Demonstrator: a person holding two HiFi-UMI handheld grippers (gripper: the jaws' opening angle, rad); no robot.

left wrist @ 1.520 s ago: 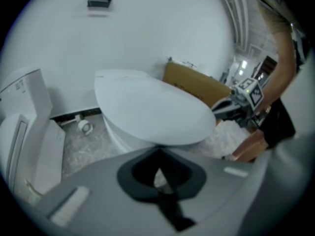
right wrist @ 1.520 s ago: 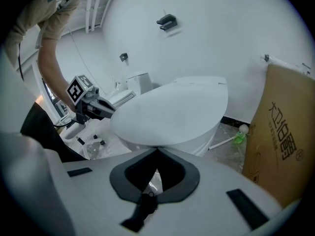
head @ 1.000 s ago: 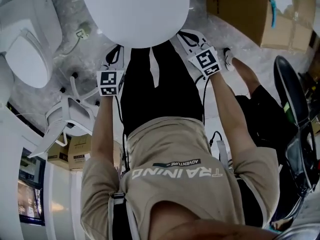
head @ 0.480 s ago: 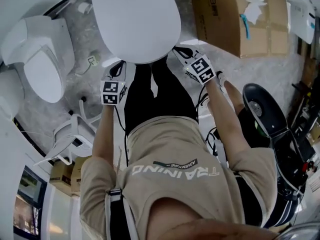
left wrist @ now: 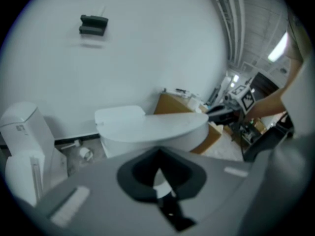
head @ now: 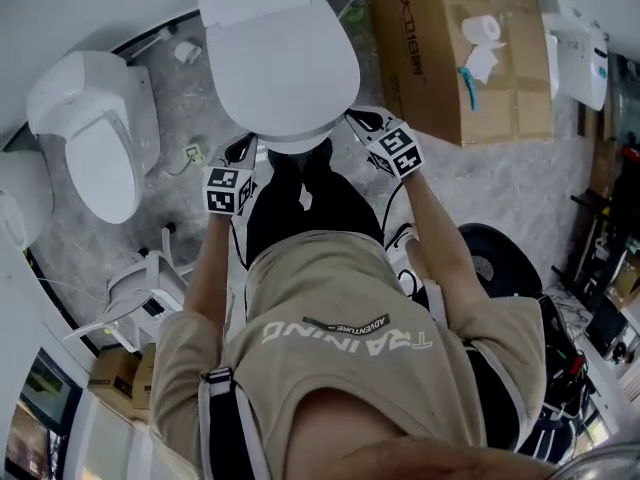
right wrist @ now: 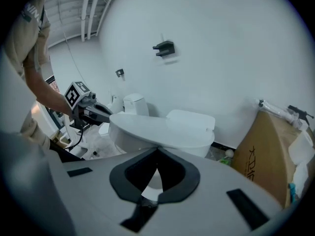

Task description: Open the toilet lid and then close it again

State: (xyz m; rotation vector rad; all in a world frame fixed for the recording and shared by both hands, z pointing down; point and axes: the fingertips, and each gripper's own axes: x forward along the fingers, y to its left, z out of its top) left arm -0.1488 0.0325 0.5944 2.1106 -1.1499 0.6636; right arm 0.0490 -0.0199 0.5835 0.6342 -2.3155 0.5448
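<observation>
Both pairs of jaws are pressed together on nothing: the left gripper [left wrist: 158, 151] and the right gripper [right wrist: 157, 150] each show their tips meeting just short of the front edge of the toilet [head: 262, 3], one at either side of it below the middle of the head view. The lid [head: 285, 68] lies flat and shut over the bowl at top centre. A second ago it filled the top of the frame as a far bigger white oval; now it sits smaller, with the tank in view behind it — the person seems to have straightened up and drawn back. With the lid down and neither gripper on it, I judge the closing done, or the opening not yet begun; these pictures do not settle which. A cardboard box [head: 450, 58] stands at upper right, a second toilet [head: 95, 133] at left, and a paper roll [head: 483, 28] rests on the box.
</observation>
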